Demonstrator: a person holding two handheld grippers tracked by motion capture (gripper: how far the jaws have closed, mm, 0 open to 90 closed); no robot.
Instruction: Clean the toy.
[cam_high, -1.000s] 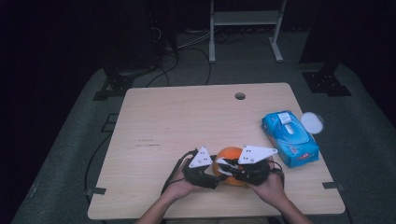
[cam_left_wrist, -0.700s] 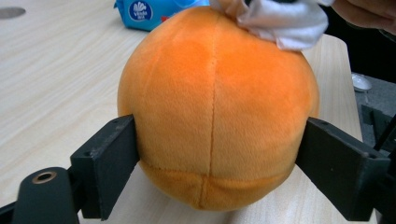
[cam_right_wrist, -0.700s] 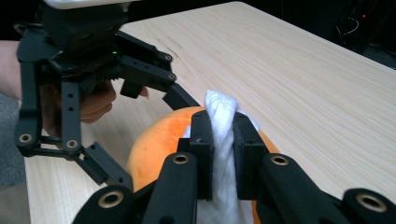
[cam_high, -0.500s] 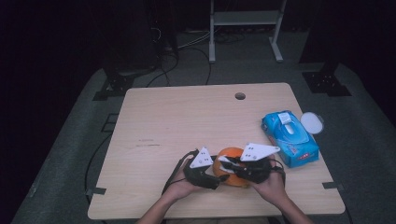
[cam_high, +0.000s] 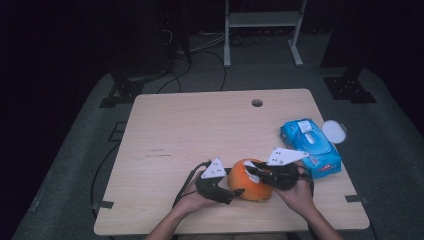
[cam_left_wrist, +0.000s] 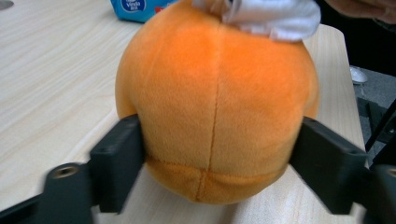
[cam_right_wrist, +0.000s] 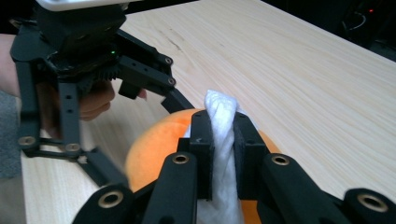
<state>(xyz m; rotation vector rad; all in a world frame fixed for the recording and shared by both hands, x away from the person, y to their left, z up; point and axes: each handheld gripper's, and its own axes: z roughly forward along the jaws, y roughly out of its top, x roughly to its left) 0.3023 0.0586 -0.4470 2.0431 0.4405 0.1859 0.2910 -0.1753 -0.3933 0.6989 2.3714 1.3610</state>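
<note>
L gripper (cam_high: 235, 192) jaws either side of a plush, just been widening, R gripper (cam_right_wrist: 223, 154) clamped on cloth

Light wood-grain table (cam_high: 200, 130), rectangular, round cable hole (cam_high: 257, 103) near far edge. Orange plush ball (cam_high: 250, 180) rests on it near the front edge, right of centre. Blue wet-wipes pack (cam_high: 310, 146) lies flat toward the right edge, well clear of the ball. White round lid (cam_high: 334, 131) just beside the pack's far right corner, at the table's edge. Table stands on grey floor mat (cam_high: 75, 165).
</note>
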